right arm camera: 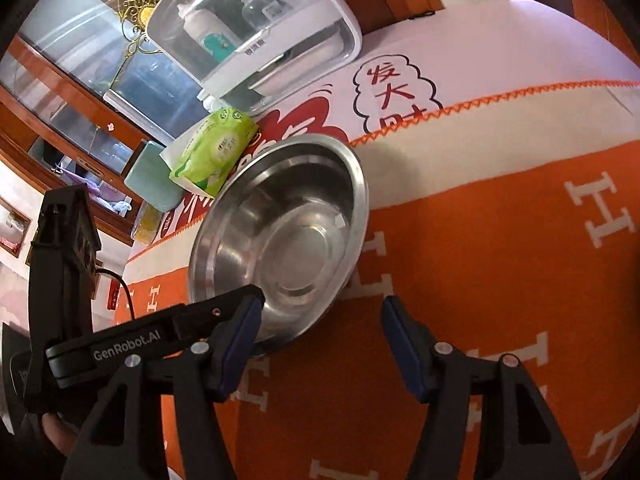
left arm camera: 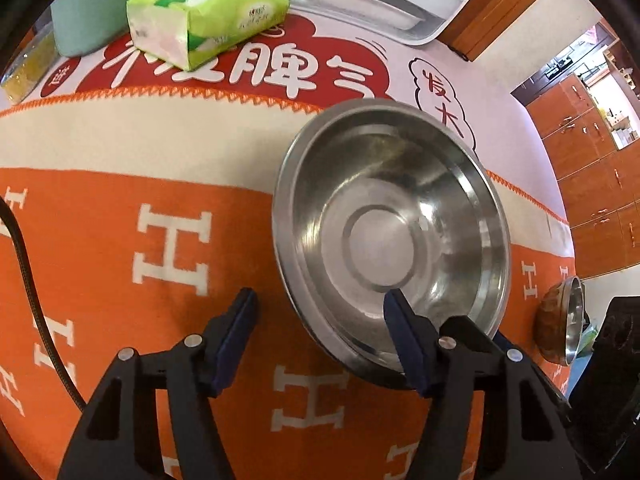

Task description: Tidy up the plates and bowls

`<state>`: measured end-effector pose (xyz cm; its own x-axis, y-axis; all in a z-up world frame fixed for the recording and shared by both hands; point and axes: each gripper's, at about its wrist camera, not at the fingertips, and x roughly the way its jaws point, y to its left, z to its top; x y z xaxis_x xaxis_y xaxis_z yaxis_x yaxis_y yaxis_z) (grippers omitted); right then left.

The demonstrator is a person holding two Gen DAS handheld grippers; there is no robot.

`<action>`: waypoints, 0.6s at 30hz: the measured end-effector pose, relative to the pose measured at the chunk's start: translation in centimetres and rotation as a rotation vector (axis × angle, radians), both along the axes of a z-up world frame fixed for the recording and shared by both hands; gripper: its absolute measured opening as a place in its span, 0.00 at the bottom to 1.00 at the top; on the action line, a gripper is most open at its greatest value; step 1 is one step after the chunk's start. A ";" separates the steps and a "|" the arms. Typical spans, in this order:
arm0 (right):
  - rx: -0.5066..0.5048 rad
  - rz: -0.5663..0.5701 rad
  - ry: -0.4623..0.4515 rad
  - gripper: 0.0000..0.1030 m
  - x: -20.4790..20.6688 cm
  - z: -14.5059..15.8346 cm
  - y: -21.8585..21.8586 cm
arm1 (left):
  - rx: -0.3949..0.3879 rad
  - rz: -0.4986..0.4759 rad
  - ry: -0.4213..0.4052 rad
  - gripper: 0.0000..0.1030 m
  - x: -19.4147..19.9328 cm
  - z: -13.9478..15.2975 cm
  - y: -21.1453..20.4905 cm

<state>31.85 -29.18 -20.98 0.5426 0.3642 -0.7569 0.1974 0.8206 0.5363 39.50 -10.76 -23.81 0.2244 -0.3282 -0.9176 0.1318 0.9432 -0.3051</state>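
A steel bowl point(left arm camera: 392, 232) sits nested in a steel plate on the orange blanket; it also shows in the right wrist view point(right arm camera: 288, 236). My left gripper point(left arm camera: 320, 308) is open, its right finger over the bowl's near rim and its left finger outside the rim above the blanket. My right gripper point(right arm camera: 322, 316) is open and empty, with the bowl's rim between its fingers. The left gripper's body point(right arm camera: 140, 340) shows at the bowl's left side. A second steel bowl with a brown outside point(left arm camera: 564, 320) stands at the far right edge.
A green tissue pack point(left arm camera: 208, 12) and a pale green box point(left arm camera: 92, 12) lie behind the bowl. A white appliance with a clear lid point(right arm camera: 256, 32) stands at the table's back. A black cable point(left arm camera: 36, 300) runs at the left. The orange blanket point(right arm camera: 500, 280) covers the table.
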 end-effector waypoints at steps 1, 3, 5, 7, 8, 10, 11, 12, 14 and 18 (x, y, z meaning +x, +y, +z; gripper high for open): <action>0.007 -0.001 -0.003 0.57 0.0 -0.1 -0.1 | -0.004 -0.003 -0.009 0.56 -0.1 0.0 -0.1; 0.011 0.000 -0.007 0.56 0.0 -0.2 -0.1 | -0.005 -0.007 -0.010 0.49 -0.1 0.0 -0.2; 0.013 0.003 -0.011 0.51 0.0 -0.2 -0.2 | 0.004 -0.007 -0.020 0.43 -0.1 0.0 -0.3; 0.017 0.005 -0.009 0.45 0.1 -0.4 -0.1 | 0.011 -0.003 -0.027 0.39 -0.1 0.0 -0.2; 0.020 0.009 -0.005 0.43 0.1 -0.4 0.0 | 0.013 0.002 -0.027 0.38 -0.1 -0.1 -0.2; 0.023 0.016 0.001 0.36 0.1 -0.5 0.2 | 0.020 0.003 -0.027 0.35 -0.1 -0.1 -0.1; 0.023 0.019 0.003 0.34 0.1 -0.6 0.3 | 0.027 0.002 -0.029 0.33 -0.1 -0.1 -0.2; 0.024 0.023 0.003 0.32 0.1 -0.5 0.4 | 0.027 0.002 -0.030 0.31 -0.1 -0.1 -0.1; 0.024 0.029 0.004 0.29 0.0 -0.5 0.5 | 0.022 0.001 -0.029 0.28 -0.2 -0.1 0.0; 0.006 0.039 0.012 0.25 -0.2 -0.2 0.8 | 0.000 -0.010 -0.010 0.16 -0.4 -0.3 -0.1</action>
<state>31.70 -28.41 -21.21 0.5189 0.3895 -0.7610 0.1720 0.8244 0.5392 39.13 -10.84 -24.08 0.2307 -0.3302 -0.9153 0.1442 0.9419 -0.3035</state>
